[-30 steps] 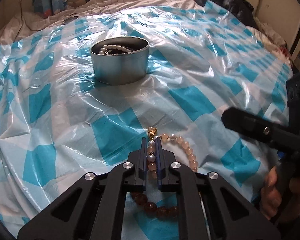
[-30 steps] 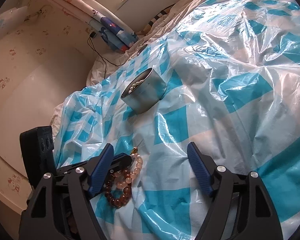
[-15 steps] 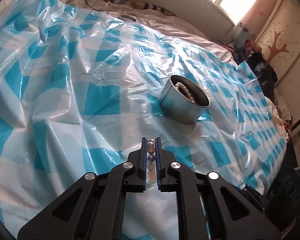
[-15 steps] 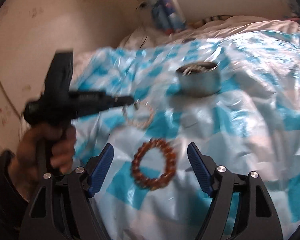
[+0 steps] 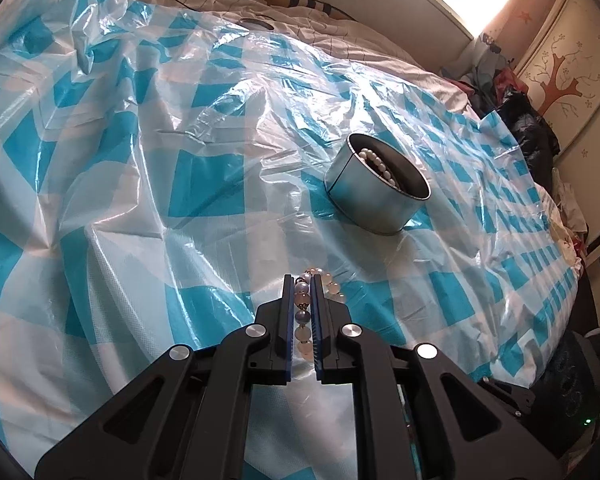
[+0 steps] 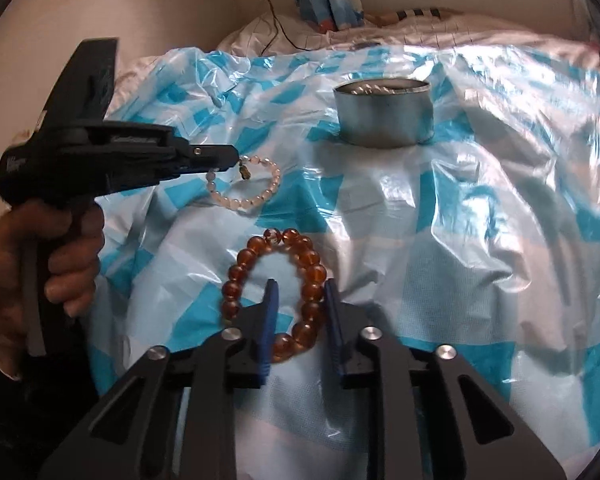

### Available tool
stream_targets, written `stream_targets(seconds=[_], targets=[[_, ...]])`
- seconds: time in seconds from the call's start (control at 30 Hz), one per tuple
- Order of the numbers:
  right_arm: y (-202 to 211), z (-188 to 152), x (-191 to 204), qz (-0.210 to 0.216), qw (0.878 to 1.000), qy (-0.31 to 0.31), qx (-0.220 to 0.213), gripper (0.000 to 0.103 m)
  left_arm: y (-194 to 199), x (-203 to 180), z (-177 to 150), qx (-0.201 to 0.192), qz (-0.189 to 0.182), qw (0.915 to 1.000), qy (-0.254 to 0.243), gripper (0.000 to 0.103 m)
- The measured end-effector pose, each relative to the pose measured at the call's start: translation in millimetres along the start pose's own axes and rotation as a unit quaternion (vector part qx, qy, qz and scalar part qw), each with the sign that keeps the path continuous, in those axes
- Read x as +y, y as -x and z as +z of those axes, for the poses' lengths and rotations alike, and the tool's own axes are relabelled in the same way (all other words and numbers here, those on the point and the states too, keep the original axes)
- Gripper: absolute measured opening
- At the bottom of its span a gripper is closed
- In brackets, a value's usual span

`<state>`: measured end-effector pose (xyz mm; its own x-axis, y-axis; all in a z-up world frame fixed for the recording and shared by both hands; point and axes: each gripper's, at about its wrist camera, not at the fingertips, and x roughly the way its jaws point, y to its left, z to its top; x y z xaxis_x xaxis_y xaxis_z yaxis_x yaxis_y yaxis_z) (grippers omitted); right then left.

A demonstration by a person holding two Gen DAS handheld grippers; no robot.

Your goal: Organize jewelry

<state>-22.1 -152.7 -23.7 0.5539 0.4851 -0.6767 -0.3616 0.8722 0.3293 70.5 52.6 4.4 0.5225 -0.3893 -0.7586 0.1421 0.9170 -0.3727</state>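
Blue-checked plastic sheet [image 5: 204, 184] is spread over the bed. Ahead of both claws sits the round tin [image 5: 378, 196]. The pale bead bracelet [image 5: 304, 312] is pinched in the left claw [image 5: 301, 320], likely for the tin. The right claw [image 6: 300, 316] has just been closing, jaws narrowed around the amber bracelet [image 6: 274, 292]

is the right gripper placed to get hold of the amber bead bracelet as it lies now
Probably yes. The right gripper, whose jaws have just been closing, straddles the near side of the amber bead bracelet on the checked plastic sheet, with nothing between. Whether the pads already press the beads is unclear.
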Motion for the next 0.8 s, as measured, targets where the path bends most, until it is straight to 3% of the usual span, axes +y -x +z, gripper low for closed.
stream_targets(seconds=[0.03, 0.1, 0.2, 0.3, 0.4, 0.6, 0.8], targets=[[1, 0, -4, 0.015, 1.0, -0.015, -0.002, 0.012, -1, 1, 0, 0.001, 0.001, 1.0, 0.001, 0.007], [6, 0, -24, 0.092, 0.992, -0.083, -0.018, 0.012, 0, 2, 0, 0.001, 0.0, 1.0, 0.005, 0.007], [17, 1, -52, 0.214, 0.958, -0.178, -0.066, 0.012, 2, 7, 0, -0.002, -0.017, 0.9996, 0.021, 0.007], [21, -2, -74, 0.277, 0.926, -0.239, -0.091, 0.012, 2, 9, 1, -0.004, -0.026, 0.9992, 0.028, 0.007], [16, -6, -87, 0.3, 0.907, -0.279, -0.097, 0.012, 2, 7, 1, -0.003, -0.025, 0.9994, 0.024, 0.007], [17, -7, -93, 0.322, 0.892, -0.3, -0.106, 0.012, 2, 5, 2, -0.006, -0.026, 0.9994, 0.02, 0.007], [25, -4, -101, 0.356, 0.869, -0.32, -0.123, 0.012, 17, -5, 8, -0.037, -0.066, 0.997, 0.018, 0.007]])
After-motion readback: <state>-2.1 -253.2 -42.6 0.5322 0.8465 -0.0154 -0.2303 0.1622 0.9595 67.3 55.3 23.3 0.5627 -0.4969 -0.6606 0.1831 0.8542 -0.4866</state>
